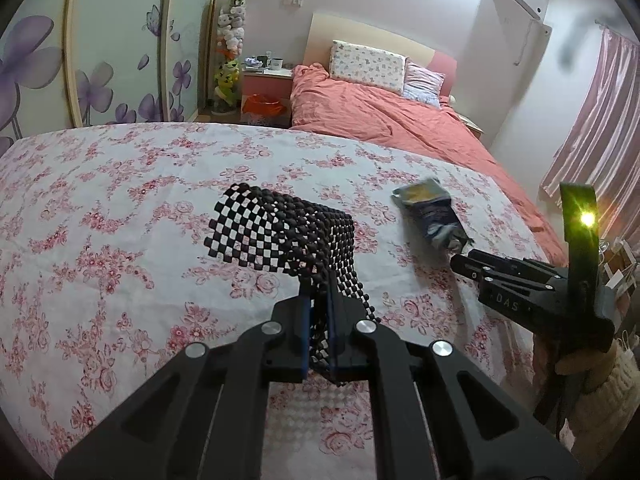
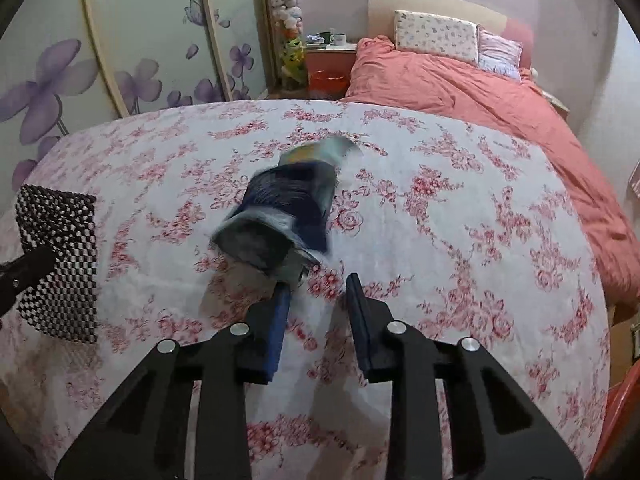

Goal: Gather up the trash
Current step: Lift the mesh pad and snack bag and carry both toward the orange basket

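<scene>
A white cloth with pink roses (image 1: 120, 208) covers the tabletop, and beyond it stands a bed (image 1: 384, 120) with a coral quilt, pillows and a nightstand (image 1: 267, 80). The left claw (image 1: 318, 320) is clamped on a black mesh bag (image 1: 280, 232). The right claw (image 2: 318, 284) stands wide; a blurred blue wrapper (image 2: 288, 204) touches its left finger.

Black-and-white checkered mesh bag (image 1: 280, 232) (dark-blue wrapper (image 1: 430, 212))

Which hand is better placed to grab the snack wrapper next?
Right. Its open tongs sit right at the snack wrapper, while the left tongs are shut on the black mesh bag.
</scene>
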Demonstrator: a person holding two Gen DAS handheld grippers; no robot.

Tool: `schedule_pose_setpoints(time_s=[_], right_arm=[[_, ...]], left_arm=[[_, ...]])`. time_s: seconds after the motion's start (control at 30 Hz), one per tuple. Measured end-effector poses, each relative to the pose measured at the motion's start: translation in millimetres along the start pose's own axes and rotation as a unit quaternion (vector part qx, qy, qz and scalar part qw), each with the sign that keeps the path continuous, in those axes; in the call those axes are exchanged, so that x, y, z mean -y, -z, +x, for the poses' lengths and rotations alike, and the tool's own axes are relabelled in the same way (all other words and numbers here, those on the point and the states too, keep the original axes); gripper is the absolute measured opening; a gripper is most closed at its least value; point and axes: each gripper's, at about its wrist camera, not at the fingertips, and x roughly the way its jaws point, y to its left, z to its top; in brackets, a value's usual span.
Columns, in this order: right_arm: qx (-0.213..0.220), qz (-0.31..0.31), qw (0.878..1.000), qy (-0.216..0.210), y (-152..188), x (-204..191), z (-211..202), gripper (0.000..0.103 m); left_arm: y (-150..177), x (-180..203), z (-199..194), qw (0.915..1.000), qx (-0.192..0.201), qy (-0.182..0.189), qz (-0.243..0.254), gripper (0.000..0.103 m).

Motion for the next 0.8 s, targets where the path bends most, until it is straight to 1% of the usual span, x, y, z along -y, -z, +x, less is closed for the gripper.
schedule_pose_setpoints(time_s=[0.03, 0.07, 0.13, 0.23, 0.33, 0.5, 0.6, 0.63, 0.7, 0.73, 0.8], right_arm=[[0.003, 0.002, 1.0, -0.003, 0, 0, -1, 0.036], [0.007, 0.006, 1.0, -0.007, 1, 1, -4, 0.049], [0.018, 0.014, 1.0, -0.022, 0, -2, -10, 0.062], [0.023, 0.016, 0.999, -0.033, -6, -8, -11, 0.066], [0.029, 0.017, 0.999, -0.022, -16, -18, -4, 0.067], [0.018, 0.035, 0.999, 0.014, -33, -31, 22, 0.068], [-0.003, 0.043, 0.999, 0.025, -35, -35, 36, 0.067], [-0.01, 0.042, 0.999, 0.025, -33, -35, 38, 0.057], [-0.007, 0.038, 0.999, 0.028, -28, -32, 33, 0.053], [-0.005, 0.037, 0.999, 0.03, -22, -28, 29, 0.04], [-0.004, 0.05, 0.999, 0.018, -13, -12, 17, 0.036]], left_arm=[[0, 0, -1, 1.0, 0.001, 0.0, 0.0, 0.008], [1, 0, -2, 1.0, 0.001, 0.001, 0.0, 0.008], [0, -1, -3, 1.0, 0.001, 0.004, -0.001, 0.008], [0, -3, -5, 1.0, 0.004, 0.007, -0.004, 0.008], [-2, -5, -7, 0.9999, 0.007, 0.008, -0.008, 0.008], [-5, -10, -5, 0.9999, 0.005, 0.007, -0.014, 0.008], [-5, -9, -3, 0.9998, 0.003, 0.007, -0.016, 0.008], [-5, -8, -3, 0.9998, 0.003, 0.007, -0.016, 0.008], [-4, -6, -2, 0.9999, 0.003, 0.007, -0.013, 0.008], [-3, -6, -3, 0.9999, 0.003, 0.007, -0.012, 0.008], [-2, -3, -3, 0.9999, 0.002, 0.007, -0.012, 0.008]])
